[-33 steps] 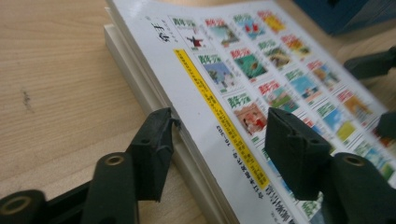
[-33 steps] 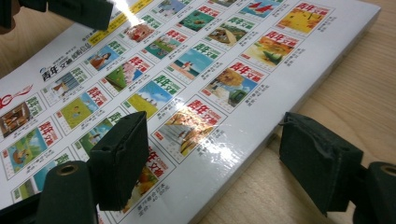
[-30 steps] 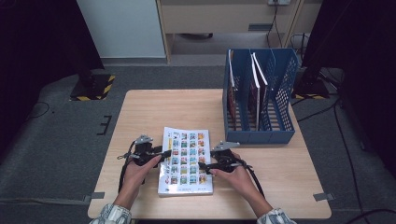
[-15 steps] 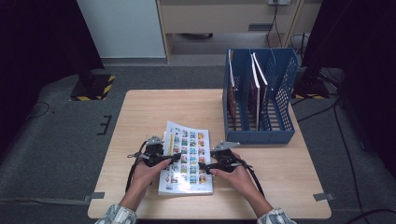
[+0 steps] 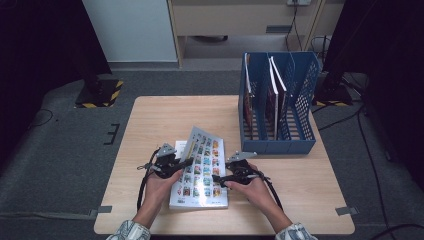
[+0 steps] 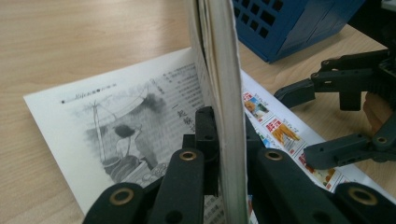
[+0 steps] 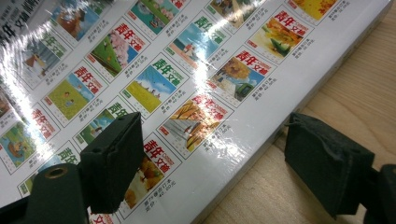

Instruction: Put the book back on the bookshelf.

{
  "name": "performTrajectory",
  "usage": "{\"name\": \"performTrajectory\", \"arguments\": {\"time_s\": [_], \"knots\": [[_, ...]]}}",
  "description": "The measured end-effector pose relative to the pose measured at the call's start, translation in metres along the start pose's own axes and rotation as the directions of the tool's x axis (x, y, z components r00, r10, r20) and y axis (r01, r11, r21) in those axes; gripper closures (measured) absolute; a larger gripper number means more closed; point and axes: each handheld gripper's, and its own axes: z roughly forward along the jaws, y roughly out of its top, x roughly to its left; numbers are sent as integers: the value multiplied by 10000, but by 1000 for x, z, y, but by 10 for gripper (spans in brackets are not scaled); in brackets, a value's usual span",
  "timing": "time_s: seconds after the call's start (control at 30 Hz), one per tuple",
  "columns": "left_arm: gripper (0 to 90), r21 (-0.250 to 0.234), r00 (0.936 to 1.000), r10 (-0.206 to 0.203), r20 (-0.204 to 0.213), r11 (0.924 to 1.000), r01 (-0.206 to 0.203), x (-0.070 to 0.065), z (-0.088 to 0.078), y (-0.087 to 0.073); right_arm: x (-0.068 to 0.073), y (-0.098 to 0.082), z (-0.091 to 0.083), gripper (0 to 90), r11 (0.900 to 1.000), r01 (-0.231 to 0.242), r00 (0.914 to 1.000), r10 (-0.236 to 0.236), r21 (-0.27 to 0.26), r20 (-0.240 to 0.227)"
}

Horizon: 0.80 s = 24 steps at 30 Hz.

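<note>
At the near-centre of the table [image 5: 165, 120], your left gripper [image 5: 176, 165] has its jaws clamped on the magazine's [image 5: 202, 170] lifted cover and first pages. They have just been closing, and the left gripper view shows the sheaf edge-on, standing upright between the two black jaws with both pads pressed to it. Beneath the raised sheaf lies an inner page with a grey ink drawing and printed text, flat on the rest of the magazine. Your left hand [image 5: 159, 184] comes in from 6 o'clock, wrist angled so the gripper points toward 2 o'clock, over the magazine's left edge.

Your right gripper [image 5: 223, 177] has its jaws wide apart. In the right gripper view one pad sits over the glossy cover with its grid of small coloured pictures, the other over bare wood just past the magazine's right edge; the edge runs between them, and neither pad presses it. Cannot tell whether the pad over the cover touches it. Your right hand [image 5: 252, 189] comes in from 5 o'clock, gripper pointing toward 9 o'clock, low over the table.

The magazine lies on the table's near half, at 6 o'clock from the table centre, spine side to the right. A blue file rack [image 5: 295, 90] stands at 2 o'clock from it, well apart, with books upright in its slots.
</note>
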Motion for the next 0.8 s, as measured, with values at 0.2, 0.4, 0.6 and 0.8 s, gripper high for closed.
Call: {"name": "performTrajectory", "arguments": {"time_s": [0.2, 0.4, 0.6, 0.8], "knots": [[850, -517, 9996, -126, 261, 9986, 140, -4, -8, 5, -1, 0, 1, 144, 9999, -110, 9997, 108, -66, -233], [850, -846, 9975, -373, 605, 9955, 424, -6, -15, 7, -3, 1, 1, 116, 9985, -535, 9965, 525, -130, -646], [850, -1004, 9945, -587, 872, 9927, 674, -4, -21, 7, -3, 1, 4, 118, 9973, -709, 9914, 685, -174, -1117], [851, -1122, 9870, -1028, 1236, 9868, 1168, 1, -22, 6, -1, 3, 6, 125, 9979, -631, 9904, 611, -122, -1236]]}}
